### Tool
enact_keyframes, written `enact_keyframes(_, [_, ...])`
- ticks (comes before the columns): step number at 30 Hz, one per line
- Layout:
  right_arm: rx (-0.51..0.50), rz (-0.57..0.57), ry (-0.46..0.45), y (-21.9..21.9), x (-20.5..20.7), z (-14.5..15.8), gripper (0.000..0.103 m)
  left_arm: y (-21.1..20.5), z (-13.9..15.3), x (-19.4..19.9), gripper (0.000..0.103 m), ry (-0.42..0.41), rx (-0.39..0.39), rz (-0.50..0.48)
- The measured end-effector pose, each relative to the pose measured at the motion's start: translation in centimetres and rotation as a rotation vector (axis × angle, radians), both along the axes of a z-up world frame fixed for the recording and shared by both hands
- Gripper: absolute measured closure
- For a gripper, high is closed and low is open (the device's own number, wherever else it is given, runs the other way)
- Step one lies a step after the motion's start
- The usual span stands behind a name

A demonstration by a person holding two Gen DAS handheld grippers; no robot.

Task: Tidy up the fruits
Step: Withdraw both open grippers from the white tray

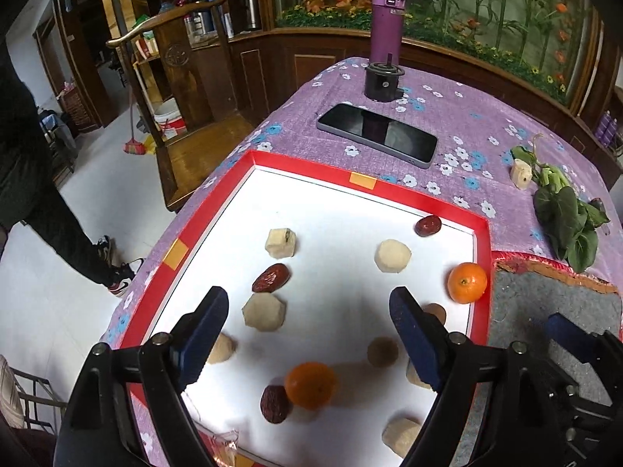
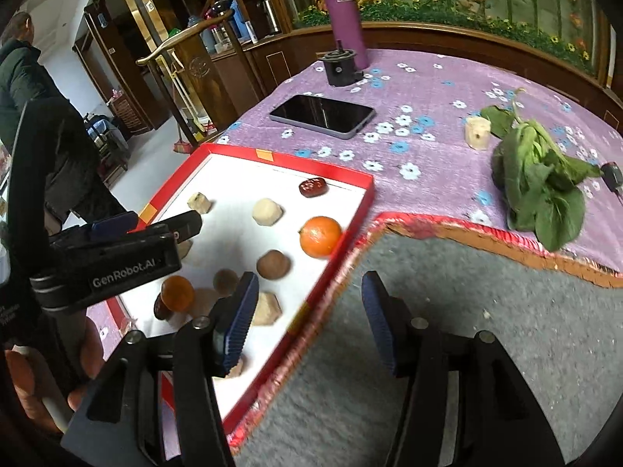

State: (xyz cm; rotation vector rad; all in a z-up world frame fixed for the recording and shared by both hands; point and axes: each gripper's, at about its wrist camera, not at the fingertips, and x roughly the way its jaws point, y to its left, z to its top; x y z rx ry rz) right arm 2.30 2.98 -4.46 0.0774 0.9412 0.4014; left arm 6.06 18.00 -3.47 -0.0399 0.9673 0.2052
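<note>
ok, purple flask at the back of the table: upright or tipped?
Upright. The purple flask stands on its base on the flowered tablecloth, lid on top, right behind the small black holder; the right wrist view agrees.

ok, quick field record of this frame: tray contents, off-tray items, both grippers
tray: red-rimmed tray, white floor
oranges: two, orange by right wall, near orange
dates: three visible, e.g. red date
off tray: phone, purple flask, leafy greens
left gripper: open, empty
right gripper: open, empty
</note>
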Motion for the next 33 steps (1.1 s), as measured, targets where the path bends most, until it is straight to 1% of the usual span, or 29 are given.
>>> enact_keyframes(3, [-0.003, -0.006, -0.009, -0.7, -0.5, 0.3, 0.046, -0.4, 0.3, -0.7, 0.018, -0.01, -0.001, 0.006])
enact_keyframes(6, [-0.003, -0.008, -0.015, -1.2, -0.9, 0.5, 0.046, -0.6, 0.4, -1.1, 0.018, -0.002, -0.019, 0.007])
enact_keyframes(8, [0.0, -0.009, -0.015, -1.5, -1.1, 0.5, 0.046, -0.8, 0.6, -1.5, 0.018, -0.008, -0.001, 0.02])
enact_keyframes(12, [0.003, -0.006, -0.022, -1.8, -1.5, 0.8, 0.045, -0.6, 0.8, -2.0, 0.018, -0.007, -0.036, 0.024])
enact_keyframes(13, [0.002, -0.005, -0.024, -1.8, -1.6, 0.9, 0.044, -0.6, 0.8, -2.1, 0.018, -0.01, -0.046, 0.022])
enact_keyframes(14, [-0.001, -0.006, -0.029, -2.0, -1.8, 1.0, 0.044, -0.6, 0.9, -2.2, 0.014, -0.013, -0.05, 0.021])
enact_keyframes(16, [-0.002, -0.006, -0.032, -2.1, -1.9, 1.1, 0.043, -0.8, 0.9, -2.4, 0.013, -0.013, -0.05, 0.023])
enact_keyframes(26, [-0.003, -0.012, -0.039, -2.4, -2.3, 1.4, 0.043, -1.1, 1.3, -2.7, 0.013, -0.019, -0.068, -0.004])
enact_keyframes(30, [-0.007, -0.019, -0.042, -2.5, -2.4, 1.5, 0.043, -1.3, 1.7, -2.8, 0.013, -0.031, -0.096, -0.024])
enact_keyframes(33, [-0.008, -0.026, -0.046, -2.7, -2.6, 1.5, 0.043, -1.6, 1.9, -2.8, 0.013, -0.043, -0.085, -0.035])
